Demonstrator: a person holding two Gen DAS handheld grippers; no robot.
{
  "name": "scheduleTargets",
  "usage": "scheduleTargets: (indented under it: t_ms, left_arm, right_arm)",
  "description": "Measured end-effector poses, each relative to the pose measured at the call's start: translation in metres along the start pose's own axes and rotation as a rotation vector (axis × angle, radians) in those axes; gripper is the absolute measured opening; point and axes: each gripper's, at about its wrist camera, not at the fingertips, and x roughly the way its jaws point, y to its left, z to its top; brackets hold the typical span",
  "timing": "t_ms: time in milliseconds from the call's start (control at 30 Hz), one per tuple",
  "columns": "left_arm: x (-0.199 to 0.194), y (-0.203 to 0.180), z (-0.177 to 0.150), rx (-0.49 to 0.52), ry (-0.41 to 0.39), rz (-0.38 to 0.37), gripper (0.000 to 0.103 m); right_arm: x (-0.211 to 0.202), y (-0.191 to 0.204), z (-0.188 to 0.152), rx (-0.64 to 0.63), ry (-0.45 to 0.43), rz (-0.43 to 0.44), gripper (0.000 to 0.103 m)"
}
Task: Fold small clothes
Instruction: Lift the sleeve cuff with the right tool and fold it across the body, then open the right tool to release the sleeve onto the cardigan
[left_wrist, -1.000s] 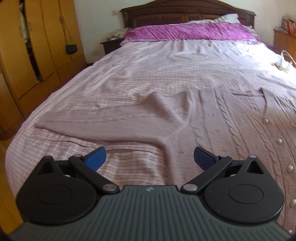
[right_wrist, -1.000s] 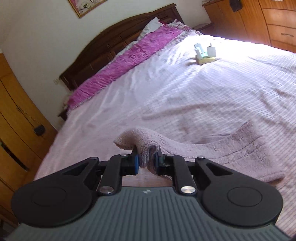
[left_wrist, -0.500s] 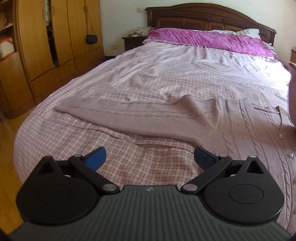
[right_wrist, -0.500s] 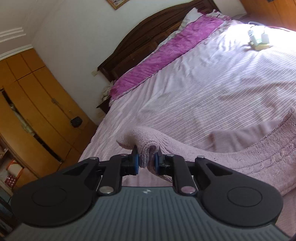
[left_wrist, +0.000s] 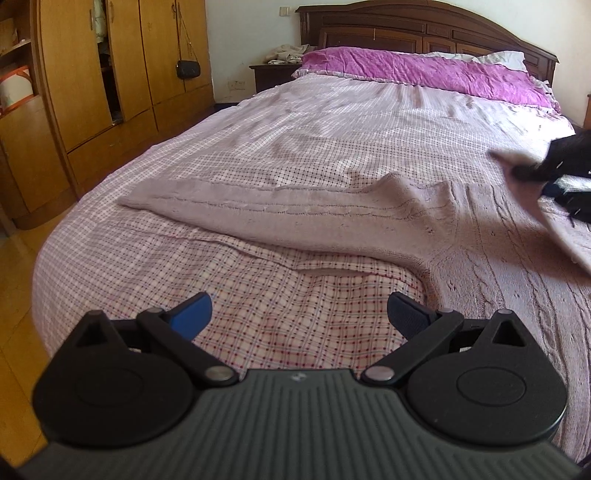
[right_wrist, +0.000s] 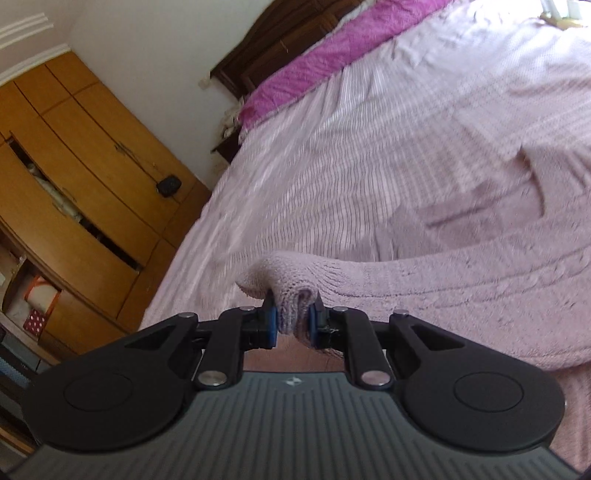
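Right gripper (right_wrist: 291, 325) clenched on sweater (left_wrist: 369, 221) cuff, lifting sleeve to fold it across; left gripper (left_wrist: 299, 314) released, empty, lower frame.

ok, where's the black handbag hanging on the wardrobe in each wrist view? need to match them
Left wrist: black handbag upper left, hanging by its strap on a wardrobe door.
Right wrist: handbag left of centre, against the same wardrobe, with the whole picture tilted.
Shared landmark: the magenta pillow strip along the dark headboard.
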Motion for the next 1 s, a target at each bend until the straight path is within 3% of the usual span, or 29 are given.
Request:
scheduleTargets:
  t_ms: [167, 267, 333, 400, 500, 633, 867, 1000]
  left_arm:
    - [0.005, -0.007, 0.001, 0.024, 0.004, -0.02, 0.103]
    - [0.007, -0.016, 0.003, 0.041, -0.001, -0.032, 0.103]
    - [0.007, -0.022, 0.005, 0.049, -0.005, -0.041, 0.103]
    - [0.007, -0.028, 0.008, 0.056, -0.014, -0.056, 0.103]
    - [0.01, -0.038, 0.013, 0.064, -0.024, -0.081, 0.103]
    - [0.016, -0.052, 0.024, 0.055, -0.032, -0.142, 0.103]
    - [0.048, -0.08, 0.054, -0.035, -0.006, -0.318, 0.103]
    - [0.082, -0.099, 0.068, -0.098, 0.05, -0.358, 0.103]
  right_arm:
    - [0.035, -0.012, -0.02, -0.025, 0.079, -0.064, 0.022]
    - [0.041, -0.019, -0.027, -0.056, 0.123, -0.064, 0.04]
    - [0.032, -0.021, -0.028, -0.08, 0.123, -0.017, 0.063]
    - [0.02, -0.023, -0.027, -0.105, 0.118, 0.019, 0.076]
    - [-0.007, -0.035, -0.022, -0.144, 0.093, 0.046, 0.078]
    - [-0.051, -0.066, -0.009, -0.15, 0.047, -0.009, 0.079]
    - [-0.125, -0.159, 0.026, -0.074, -0.117, -0.261, 0.08]
    - [-0.156, -0.209, 0.039, -0.004, -0.201, -0.377, 0.08]
